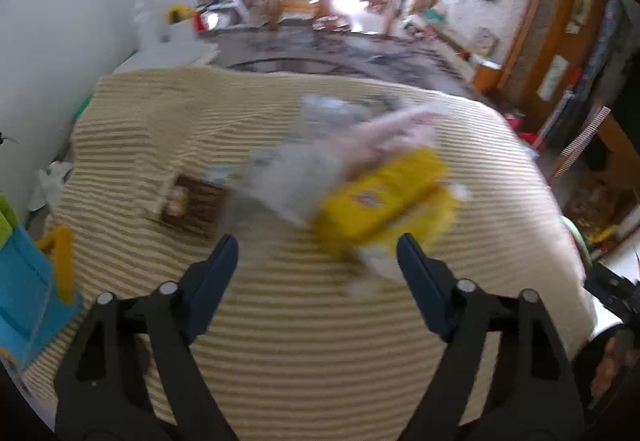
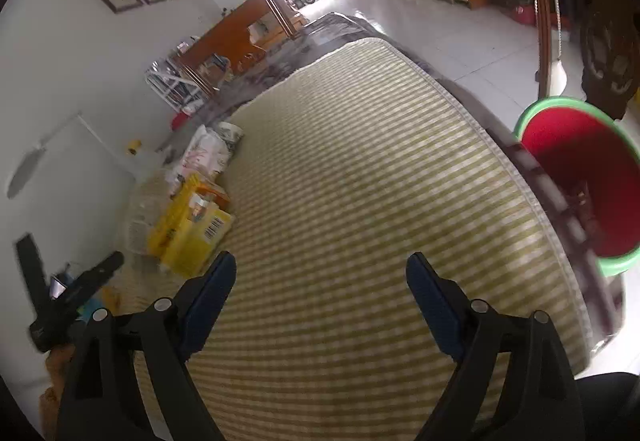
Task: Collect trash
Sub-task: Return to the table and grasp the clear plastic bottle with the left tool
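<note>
A blurred heap of trash lies on the striped mat [image 1: 304,345]: a yellow box [image 1: 380,197], a clear plastic bag [image 1: 292,177], a pink-and-white wrapper [image 1: 396,125] and a flat brown box [image 1: 196,205]. My left gripper [image 1: 316,243] is open just in front of the yellow box, with nothing between its fingers. In the right wrist view the same heap sits at the left edge of the mat [image 2: 360,161], with the yellow box [image 2: 184,233] and the pink-and-white wrapper [image 2: 204,153]. My right gripper [image 2: 320,261] is open over bare mat, right of the heap.
A red bucket with a green rim [image 2: 576,185] stands on the floor off the mat's right edge. Blue and yellow plastic items [image 1: 28,281] sit at the mat's left side. A white wall [image 1: 60,41] runs along the left. Furniture and tiled floor [image 2: 460,41] lie beyond.
</note>
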`<state>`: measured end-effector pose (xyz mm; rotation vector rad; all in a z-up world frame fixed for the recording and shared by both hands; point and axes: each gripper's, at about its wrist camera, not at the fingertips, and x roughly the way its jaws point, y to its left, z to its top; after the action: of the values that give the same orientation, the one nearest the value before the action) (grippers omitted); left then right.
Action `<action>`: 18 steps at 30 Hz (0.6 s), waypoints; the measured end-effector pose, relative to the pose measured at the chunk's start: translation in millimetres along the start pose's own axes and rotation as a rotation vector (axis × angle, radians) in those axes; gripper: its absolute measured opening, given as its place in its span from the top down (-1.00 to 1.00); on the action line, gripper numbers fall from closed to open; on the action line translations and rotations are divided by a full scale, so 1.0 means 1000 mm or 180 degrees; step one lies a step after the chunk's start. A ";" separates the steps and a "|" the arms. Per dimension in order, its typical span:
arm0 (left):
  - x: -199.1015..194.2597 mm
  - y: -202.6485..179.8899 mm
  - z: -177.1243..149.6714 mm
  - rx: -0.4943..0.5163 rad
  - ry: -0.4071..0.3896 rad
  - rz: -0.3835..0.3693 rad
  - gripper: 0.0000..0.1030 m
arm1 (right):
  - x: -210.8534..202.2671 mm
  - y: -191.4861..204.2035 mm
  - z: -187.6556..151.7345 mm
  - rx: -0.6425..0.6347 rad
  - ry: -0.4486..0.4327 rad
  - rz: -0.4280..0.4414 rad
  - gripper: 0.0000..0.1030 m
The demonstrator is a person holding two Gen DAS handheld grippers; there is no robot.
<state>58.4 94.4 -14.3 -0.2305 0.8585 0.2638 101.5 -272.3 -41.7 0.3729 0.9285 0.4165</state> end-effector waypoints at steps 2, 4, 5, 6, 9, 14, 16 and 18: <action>0.011 0.017 0.010 -0.0174 0.0060 -0.0009 -0.52 | 0.004 0.000 0.000 -0.0022 0.0007 -0.0048 -0.63; 0.020 0.023 0.018 -0.0194 0.0086 -0.0042 -0.52 | 0.008 -0.001 -0.001 -0.0014 0.0059 -0.0039 -0.63; 0.025 0.022 0.022 -0.0140 0.0108 -0.0018 -0.52 | 0.011 -0.001 -0.001 -0.0011 0.0073 -0.0041 -0.63; 0.035 0.020 0.027 -0.0056 0.0167 0.0043 -0.52 | 0.012 -0.001 -0.001 -0.0012 0.0074 -0.0046 -0.63; 0.059 0.018 0.036 0.0000 0.0343 0.0151 -0.52 | 0.013 -0.002 -0.001 0.0003 0.0075 -0.0010 -0.63; 0.068 0.024 0.039 -0.0212 0.0317 0.0160 -0.46 | 0.014 -0.008 -0.003 0.0009 0.0147 0.0002 -0.63; 0.063 0.027 0.035 -0.0303 0.0285 0.0113 -0.42 | 0.015 -0.010 -0.004 0.0013 0.0171 -0.0002 -0.63; 0.057 0.025 0.030 -0.0317 0.0258 0.0108 -0.35 | 0.016 -0.011 -0.004 0.0023 0.0202 -0.0003 -0.63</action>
<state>107.1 134.8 -41.5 -0.3213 0.9313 0.3311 108.8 -273.5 -60.4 0.3674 0.9923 0.4262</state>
